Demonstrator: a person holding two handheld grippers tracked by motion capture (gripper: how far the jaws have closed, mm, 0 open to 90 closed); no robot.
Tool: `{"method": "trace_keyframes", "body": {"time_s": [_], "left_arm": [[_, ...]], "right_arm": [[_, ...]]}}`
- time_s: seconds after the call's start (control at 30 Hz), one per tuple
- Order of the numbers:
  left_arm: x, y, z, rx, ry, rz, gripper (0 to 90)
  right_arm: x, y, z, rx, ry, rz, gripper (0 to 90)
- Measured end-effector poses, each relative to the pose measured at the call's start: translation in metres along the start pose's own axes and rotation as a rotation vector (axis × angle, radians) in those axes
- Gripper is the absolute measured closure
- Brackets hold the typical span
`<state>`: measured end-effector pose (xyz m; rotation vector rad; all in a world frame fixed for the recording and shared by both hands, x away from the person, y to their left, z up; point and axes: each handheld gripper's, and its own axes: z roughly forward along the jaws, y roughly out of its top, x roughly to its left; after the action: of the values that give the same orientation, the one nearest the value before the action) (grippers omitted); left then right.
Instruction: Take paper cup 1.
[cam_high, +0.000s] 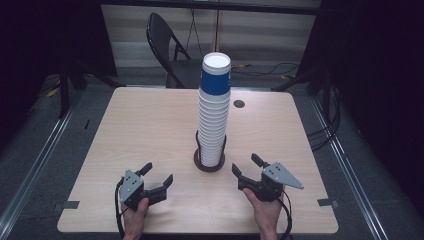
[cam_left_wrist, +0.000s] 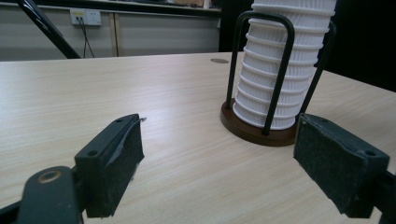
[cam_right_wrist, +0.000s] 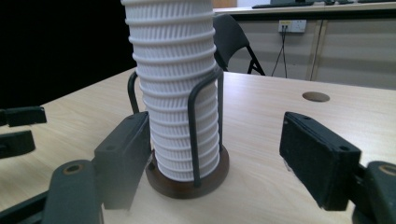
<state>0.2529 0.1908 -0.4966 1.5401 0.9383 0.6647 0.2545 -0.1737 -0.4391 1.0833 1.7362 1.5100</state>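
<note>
Wooden surface (cam_high: 150, 125): pale, bearing one cup stack in its holder; two tape marks lie at the near corners.
Left tongs (cam_high: 158, 173): jaws apart with nothing between them, held low in the left hand (cam_high: 135, 220) near the front edge, left of the holder and clear of it.
Left gripper view: both pads frame bare wood, with the holder (cam_left_wrist: 254, 133) ahead and to the right.
Cup stack (cam_high: 214, 125): stands upright at mid-surface, closer to the near side, between the two tongs and touched by neither.
Top cup (cam_high: 215, 80): blue-walled with a white inside, seated on the white ribbed cups.
Holder: dark round base with black wire hoops rising around the lowest cups (cam_right_wrist: 177, 93).
Right tongs (cam_high: 245, 164): jaws apart and empty, held in the right hand (cam_high: 267, 212) just right of the holder, aimed toward it.
Progress: judged to be at the outset, since no cup is off the stack and none is gripped; the whole job of lifting cups remains.
Count: one stack, one blue cup on top, white cups too tightly nested to count, one holder, two tongs, two hands.
Background: one folding chair (cam_high: 165, 45) beyond the far edge, and one cable hole (cam_high: 239, 104) near it.
</note>
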Motion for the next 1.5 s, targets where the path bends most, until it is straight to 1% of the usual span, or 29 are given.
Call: {"method": "trace_keyframes", "body": {"time_s": [0.07, 0.1, 0.2, 0.33, 0.47, 0.5, 0.53, 0.57, 0.6, 0.63, 0.67, 0.7, 0.73, 0.8, 0.83, 0.9, 0.97, 1.0, 1.03, 1.17, 1.2, 1.27, 1.37, 1.43, 1.47, 1.5], "left_arm": [[0.000, 0.000, 0.000, 0.004, 0.000, 0.003, 15.7], [0.000, 0.000, 0.000, 0.000, 0.001, 0.002, 15.7], [0.000, 0.000, 0.000, -0.003, -0.004, -0.003, 15.7], [0.000, -0.001, -0.001, -0.011, -0.016, 0.011, 15.7], [0.000, -0.001, -0.002, -0.016, -0.019, 0.007, 15.6], [0.000, -0.001, -0.002, -0.015, -0.019, 0.007, 15.6], [0.000, -0.001, -0.002, -0.015, -0.019, 0.007, 15.7], [0.000, -0.001, -0.001, -0.015, -0.020, 0.009, 15.7], [0.000, -0.001, -0.001, -0.015, -0.020, 0.009, 15.7], [0.000, -0.001, -0.001, -0.014, -0.018, 0.008, 15.7], [0.000, -0.001, -0.001, -0.014, -0.018, 0.008, 15.7], [0.000, -0.001, -0.001, -0.013, -0.018, 0.008, 15.7], [0.000, -0.001, -0.001, -0.013, -0.018, 0.008, 15.7], [0.000, -0.001, -0.001, -0.011, -0.017, 0.009, 15.8], [0.000, 0.000, -0.001, -0.008, -0.018, 0.012, 15.8], [0.000, 0.000, -0.001, -0.009, -0.018, 0.013, 15.8], [0.000, -0.001, -0.001, -0.011, -0.016, 0.012, 15.8], [0.000, -0.001, -0.001, -0.011, -0.016, 0.012, 15.8], [0.000, -0.001, -0.001, -0.010, -0.018, 0.010, 15.7], [0.000, 0.000, -0.001, -0.008, -0.017, 0.012, 15.9], [0.000, 0.000, -0.001, -0.008, -0.017, 0.012, 15.9], [0.000, 0.000, -0.001, -0.010, -0.016, 0.012, 15.9], [-0.001, -0.001, -0.001, -0.009, -0.016, 0.014, 15.9], [-0.001, -0.001, -0.001, -0.009, -0.017, 0.015, 15.9], [-0.001, -0.001, -0.001, -0.009, -0.017, 0.015, 15.9], [-0.001, 0.000, -0.001, -0.008, -0.020, 0.015, 15.9]], "right_arm": [[0.000, 0.002, 0.000, 0.000, 0.006, 0.001, 24.9], [-0.001, 0.007, 0.001, -0.010, 0.020, -0.002, 25.8], [-0.001, 0.016, 0.001, -0.020, 0.029, -0.010, 25.8], [0.000, 0.029, 0.002, -0.032, 0.053, -0.024, 25.7], [0.001, 0.045, 0.003, -0.066, 0.080, -0.039, 25.8], [0.001, 0.049, 0.003, -0.075, 0.088, -0.039, 25.7], [0.001, 0.049, 0.003, -0.075, 0.088, -0.039, 25.7], [0.001, 0.056, 0.004, -0.087, 0.103, -0.032, 25.2], [0.001, 0.056, 0.004, -0.087, 0.103, -0.032, 25.2], [0.001, 0.064, 0.006, -0.088, 0.123, -0.027, 25.8], [0.001, 0.064, 0.006, -0.088, 0.123, -0.027, 25.8], [0.002, 0.070, 0.009, -0.084, 0.136, -0.035, 25.7], [0.002, 0.074, 0.010, -0.082, 0.139, -0.041, 25.7], [0.003, 0.077, 0.011, -0.080, 0.147, -0.045, 25.5], [0.004, 0.084, 0.013, -0.086, 0.153, -0.053, 25.1], [0.004, 0.091, 0.015, -0.096, 0.169, -0.056, 25.0], [0.005, 0.099, 0.016, -0.100, 0.173, -0.064, 24.4], [0.005, 0.099, 0.016, -0.100, 0.173, -0.064, 24.4], [0.004, 0.107, 0.018, -0.106, 0.185, -0.066, 23.4], [0.004, 0.121, 0.022, -0.120, 0.192, -0.074, 20.4], [0.004, 0.124, 0.023, -0.122, 0.196, -0.069, 20.3], [0.005, 0.130, 0.024, -0.120, 0.201, -0.077, 18.0], [0.007, 0.135, 0.026, -0.122, 0.200, -0.086, 17.0], [0.007, 0.140, 0.028, -0.124, 0.198, -0.093, 14.7], [0.008, 0.143, 0.028, -0.123, 0.202, -0.091, 14.5], [0.008, 0.148, 0.029, -0.130, 0.202, -0.103, 14.2]]}}
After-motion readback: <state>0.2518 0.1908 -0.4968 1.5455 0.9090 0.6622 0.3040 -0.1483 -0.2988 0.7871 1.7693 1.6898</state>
